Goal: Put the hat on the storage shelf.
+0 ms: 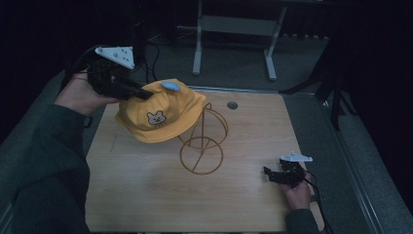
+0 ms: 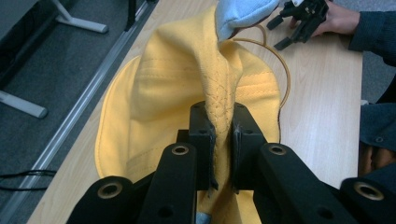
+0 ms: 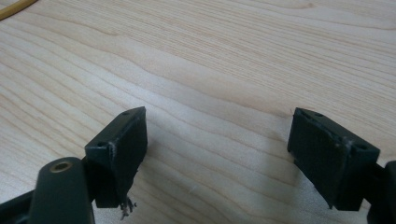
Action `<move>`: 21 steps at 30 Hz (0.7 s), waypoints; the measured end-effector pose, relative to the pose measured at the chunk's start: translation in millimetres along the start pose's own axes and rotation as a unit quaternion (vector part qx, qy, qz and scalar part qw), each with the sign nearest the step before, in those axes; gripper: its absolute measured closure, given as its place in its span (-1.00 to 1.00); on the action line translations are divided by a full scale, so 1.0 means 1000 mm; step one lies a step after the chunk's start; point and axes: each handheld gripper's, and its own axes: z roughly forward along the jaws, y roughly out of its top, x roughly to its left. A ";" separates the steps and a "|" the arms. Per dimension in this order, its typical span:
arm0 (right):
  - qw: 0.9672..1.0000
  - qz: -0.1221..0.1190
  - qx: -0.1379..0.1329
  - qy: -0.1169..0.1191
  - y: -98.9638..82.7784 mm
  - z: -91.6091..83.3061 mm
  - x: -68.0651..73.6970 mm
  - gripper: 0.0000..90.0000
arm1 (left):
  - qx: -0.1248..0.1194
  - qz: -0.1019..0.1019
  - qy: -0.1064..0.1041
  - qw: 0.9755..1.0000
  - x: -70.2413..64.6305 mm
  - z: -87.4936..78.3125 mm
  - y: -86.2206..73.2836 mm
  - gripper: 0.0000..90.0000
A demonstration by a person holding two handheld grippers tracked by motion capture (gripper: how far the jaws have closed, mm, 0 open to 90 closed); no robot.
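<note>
The left gripper (image 2: 223, 140) is pinching a fold of the yellow cap (image 1: 160, 114) above the wire stand (image 1: 202, 141), so it should be lowering slowly, centred, while the right gripper (image 1: 278, 174) is resting released on the table (image 1: 146, 195)

High view: dim, room beyond the desk (image 1: 146, 195) nearly black; slightly soft.
Left gripper view: brighter, even light; near black tongs (image 2: 223, 140) a little blurred.
Right gripper view: bright desk, soft shadows under the tongs (image 3: 217, 144).
</note>
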 end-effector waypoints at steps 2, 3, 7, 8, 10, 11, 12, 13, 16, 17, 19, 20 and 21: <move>1.000 0.000 0.000 0.000 0.000 0.000 0.000 -0.56 | -0.003 0.000 0.001 1.000 0.000 -0.001 0.002 0.82; 1.000 0.000 0.000 0.000 0.000 0.000 0.000 -0.56 | -0.002 0.002 0.002 1.000 0.000 -0.002 0.003 0.82; 1.000 0.001 0.000 0.000 0.000 0.000 0.000 -0.56 | -0.003 0.006 0.001 1.000 -0.001 -0.003 0.007 0.82; 1.000 0.001 0.000 0.000 0.000 0.000 0.000 -0.56 | -0.003 0.007 0.000 1.000 -0.001 -0.003 0.009 0.82; 1.000 0.001 0.000 0.000 0.000 0.000 0.000 -0.56 | -0.002 0.008 0.001 1.000 -0.002 -0.004 0.010 0.82; 1.000 0.001 0.000 0.000 0.000 0.000 0.000 -0.56 | -0.002 0.009 0.001 1.000 -0.002 -0.004 0.011 0.82; 1.000 0.001 0.000 0.000 0.000 0.000 0.000 -0.56 | -0.003 0.011 0.001 1.000 -0.002 -0.005 0.011 0.82; 1.000 0.001 0.001 0.000 0.000 0.000 0.000 -0.56 | -0.004 0.011 0.001 1.000 -0.003 -0.006 0.012 0.82; 1.000 0.001 0.001 0.000 0.000 0.000 0.000 -0.56 | -0.010 0.015 -0.003 1.000 -0.005 -0.008 0.014 0.82; 1.000 0.002 0.001 0.000 0.000 0.000 0.000 -0.56 | -0.011 0.016 -0.003 1.000 -0.005 -0.009 0.015 0.82; 1.000 0.002 0.000 0.000 0.000 0.000 0.000 -0.56 | -0.011 0.019 -0.005 1.000 -0.006 -0.008 0.016 0.82; 1.000 0.002 0.001 0.000 0.000 0.000 0.000 -0.56 | -0.012 0.018 -0.005 1.000 -0.006 -0.007 0.017 0.82; 1.000 0.002 0.001 0.000 0.000 0.000 0.000 -0.56 | -0.011 0.019 -0.006 1.000 -0.006 -0.005 0.018 0.82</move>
